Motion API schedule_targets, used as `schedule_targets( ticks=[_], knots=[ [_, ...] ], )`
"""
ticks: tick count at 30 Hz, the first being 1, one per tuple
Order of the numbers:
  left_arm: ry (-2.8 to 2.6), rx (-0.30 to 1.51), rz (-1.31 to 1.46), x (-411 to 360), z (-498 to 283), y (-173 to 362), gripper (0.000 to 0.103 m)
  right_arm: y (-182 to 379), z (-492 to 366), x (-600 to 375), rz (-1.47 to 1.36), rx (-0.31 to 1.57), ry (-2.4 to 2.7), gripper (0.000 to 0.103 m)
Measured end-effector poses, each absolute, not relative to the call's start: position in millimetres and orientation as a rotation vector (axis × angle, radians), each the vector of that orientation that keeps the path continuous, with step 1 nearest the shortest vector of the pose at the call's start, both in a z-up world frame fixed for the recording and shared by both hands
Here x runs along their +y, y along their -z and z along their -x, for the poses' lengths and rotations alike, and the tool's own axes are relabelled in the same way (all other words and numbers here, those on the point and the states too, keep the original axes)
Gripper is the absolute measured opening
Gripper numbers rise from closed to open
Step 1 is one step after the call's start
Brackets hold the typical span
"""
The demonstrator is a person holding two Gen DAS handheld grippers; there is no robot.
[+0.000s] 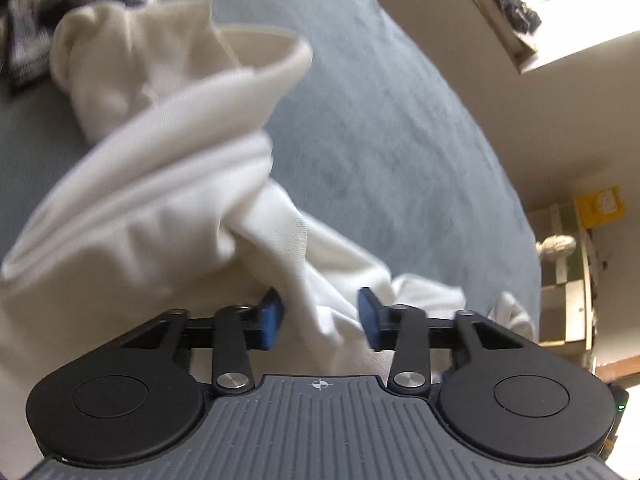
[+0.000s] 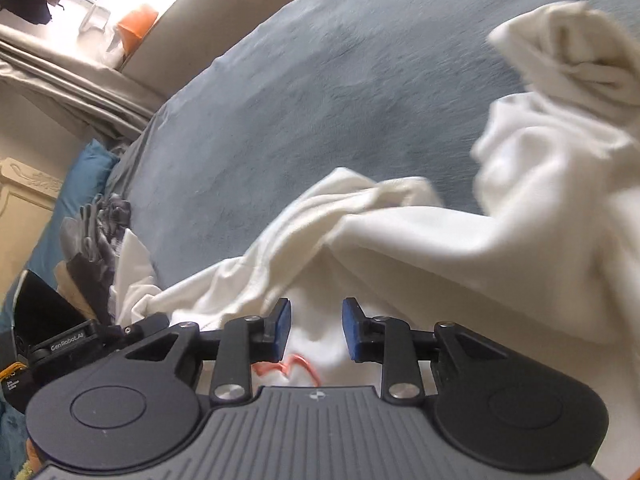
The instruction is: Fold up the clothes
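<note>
A white garment (image 1: pixel 168 184) lies bunched on a grey-blue bed (image 1: pixel 380 112). My left gripper (image 1: pixel 320 320) is open, its blue pads (image 1: pixel 270 320) standing apart with white cloth between them and against the left pad. The same white garment (image 2: pixel 460 240) shows in the right wrist view, with a pink print (image 2: pixel 296 366) near the gripper base. My right gripper (image 2: pixel 316 330) is open over the white cloth, its pads (image 2: pixel 354 328) apart and gripping nothing. The other gripper's body (image 2: pixel 68 336) shows at the left edge.
A dark checked garment (image 1: pixel 36 36) lies at the far left of the bed. Grey and dark clothes (image 2: pixel 96 236) are piled by a blue pillow (image 2: pixel 80 184). Shelves (image 1: pixel 576 272) and a bright window (image 1: pixel 560 0) lie beyond the bed's edge.
</note>
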State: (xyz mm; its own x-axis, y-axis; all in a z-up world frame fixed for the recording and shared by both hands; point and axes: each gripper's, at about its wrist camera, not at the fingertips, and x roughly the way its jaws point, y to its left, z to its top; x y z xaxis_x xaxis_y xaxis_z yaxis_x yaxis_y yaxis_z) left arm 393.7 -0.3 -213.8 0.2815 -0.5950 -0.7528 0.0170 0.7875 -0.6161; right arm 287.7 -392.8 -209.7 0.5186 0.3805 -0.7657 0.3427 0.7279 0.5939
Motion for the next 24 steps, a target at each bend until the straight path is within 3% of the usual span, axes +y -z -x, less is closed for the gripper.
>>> schedule_targets(
  ticks=[3, 5, 10, 24],
  knots=[
    [0.429, 1.217, 0.562, 3, -407, 214, 0.013, 219, -301, -386, -0.856, 1.067, -0.05, 0.03],
    [0.412, 1.2, 0.649, 13, -416, 216, 0.009, 226, -309, -381, -0.906, 1.068, -0.053, 0.03],
    [0.333, 1.165, 0.895, 43, -436, 227, 0.007, 242, -322, -375, -1.031, 1.065, -0.028, 0.03],
    [0.366, 1.195, 1.029, 66, -439, 245, 0.011, 239, -369, -384, -1.217, 0.834, 0.02, 0.031]
  ],
)
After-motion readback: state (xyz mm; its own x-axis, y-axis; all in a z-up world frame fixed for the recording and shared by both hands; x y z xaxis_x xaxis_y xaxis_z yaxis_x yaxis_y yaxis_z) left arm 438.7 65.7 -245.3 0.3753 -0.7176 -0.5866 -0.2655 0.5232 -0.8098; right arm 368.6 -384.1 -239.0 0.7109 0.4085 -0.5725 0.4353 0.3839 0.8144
